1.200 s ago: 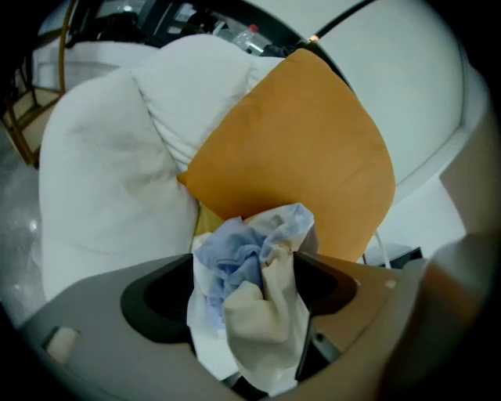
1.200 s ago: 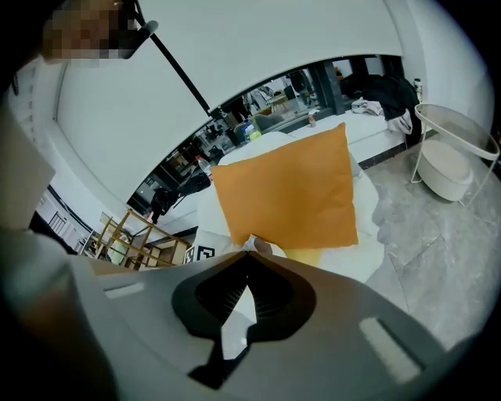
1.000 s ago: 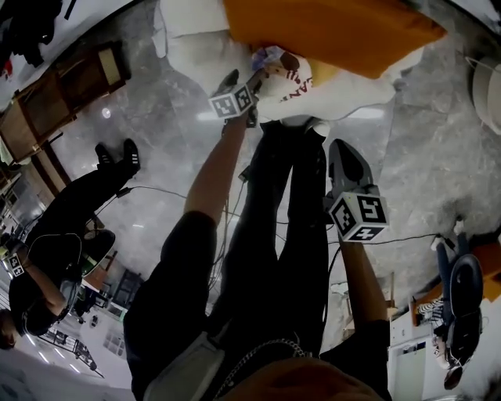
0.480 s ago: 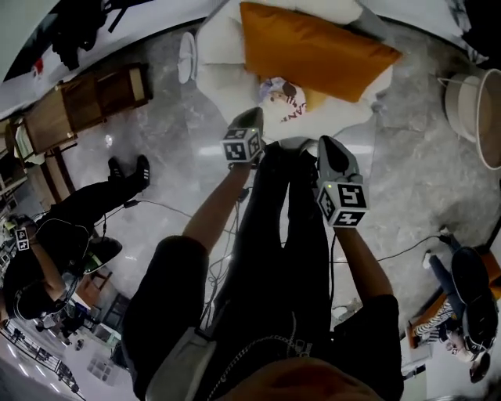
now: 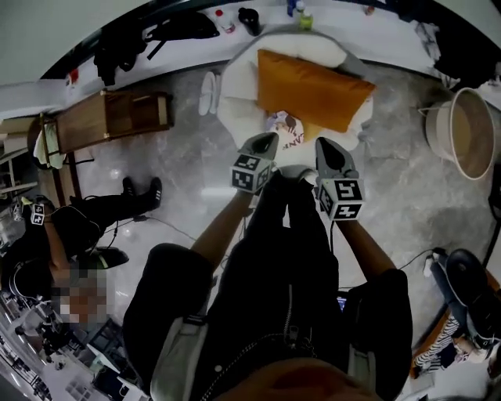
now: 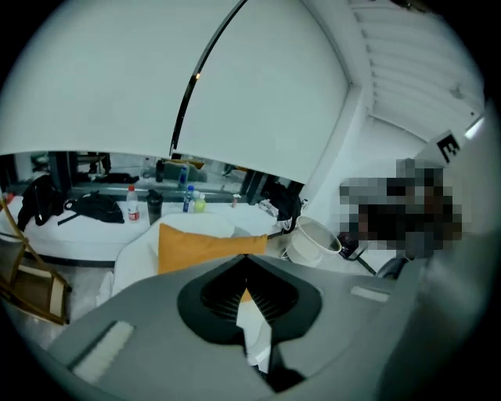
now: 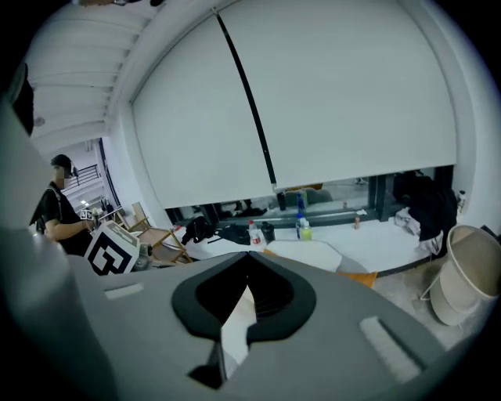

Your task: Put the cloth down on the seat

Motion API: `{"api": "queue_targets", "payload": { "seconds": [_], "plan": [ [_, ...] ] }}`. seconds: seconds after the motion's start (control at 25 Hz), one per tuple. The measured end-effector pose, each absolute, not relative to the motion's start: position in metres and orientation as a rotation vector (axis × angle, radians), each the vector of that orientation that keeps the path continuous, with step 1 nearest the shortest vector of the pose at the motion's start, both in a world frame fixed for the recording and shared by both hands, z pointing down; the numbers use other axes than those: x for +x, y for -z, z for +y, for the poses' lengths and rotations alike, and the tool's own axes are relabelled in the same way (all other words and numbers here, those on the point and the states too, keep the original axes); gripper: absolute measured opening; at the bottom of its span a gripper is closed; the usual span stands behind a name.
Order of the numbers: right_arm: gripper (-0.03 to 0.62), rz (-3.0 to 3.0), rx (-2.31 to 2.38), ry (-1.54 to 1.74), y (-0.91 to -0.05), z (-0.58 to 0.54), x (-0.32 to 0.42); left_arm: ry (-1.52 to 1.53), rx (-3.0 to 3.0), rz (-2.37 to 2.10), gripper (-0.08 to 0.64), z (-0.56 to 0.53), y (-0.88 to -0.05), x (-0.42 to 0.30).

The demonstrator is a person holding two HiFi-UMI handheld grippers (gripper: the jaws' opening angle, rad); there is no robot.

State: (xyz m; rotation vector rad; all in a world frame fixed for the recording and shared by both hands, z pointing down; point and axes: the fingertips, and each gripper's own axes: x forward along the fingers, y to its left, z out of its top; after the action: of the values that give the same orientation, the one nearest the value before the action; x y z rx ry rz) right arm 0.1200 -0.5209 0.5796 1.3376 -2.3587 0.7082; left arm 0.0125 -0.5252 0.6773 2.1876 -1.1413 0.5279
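Note:
The cloth [image 5: 283,127], white with red print, lies on the seat of a white armchair [image 5: 235,110], in front of an orange cushion [image 5: 313,90]. My left gripper [image 5: 268,139] is held short of the seat's front edge, a little below the cloth and apart from it, jaws shut and empty. Beside it, at the same height, my right gripper [image 5: 326,144] is shut with nothing in it. In the left gripper view the cushion [image 6: 200,244] shows over the shut jaws and the cloth is hidden. The right gripper view looks over the chair at a window ledge.
A beige basket [image 5: 468,131] stands on the floor at the right. A wooden folding chair [image 5: 117,117] is at the left, with a seated person [image 5: 74,231] below it. Bottles [image 5: 301,14] stand on the ledge behind the armchair. Cables run across the marble floor.
My left gripper was at the cloth on the seat; it has let go and drawn back beside the right gripper. The cloth stays on the seat, and the view has pulled away.

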Motion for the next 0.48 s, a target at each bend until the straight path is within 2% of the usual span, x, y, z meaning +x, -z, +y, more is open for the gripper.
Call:
{"api": "queue_targets", "payload": {
  "seconds": [0.24,0.48],
  "plan": [
    [0.0,-2.5,1.347,-0.54,-0.493,-0.534,0.115,-0.443,2.315,-1.184,0.009,-0.531,-0.584,0.026],
    [0.0,-2.577,1.36,-0.47,-0.458,-0.542,0.097,-0.4,2.401,-1.199,0.009,-0.537,-0.542,0.029]
  ]
}}
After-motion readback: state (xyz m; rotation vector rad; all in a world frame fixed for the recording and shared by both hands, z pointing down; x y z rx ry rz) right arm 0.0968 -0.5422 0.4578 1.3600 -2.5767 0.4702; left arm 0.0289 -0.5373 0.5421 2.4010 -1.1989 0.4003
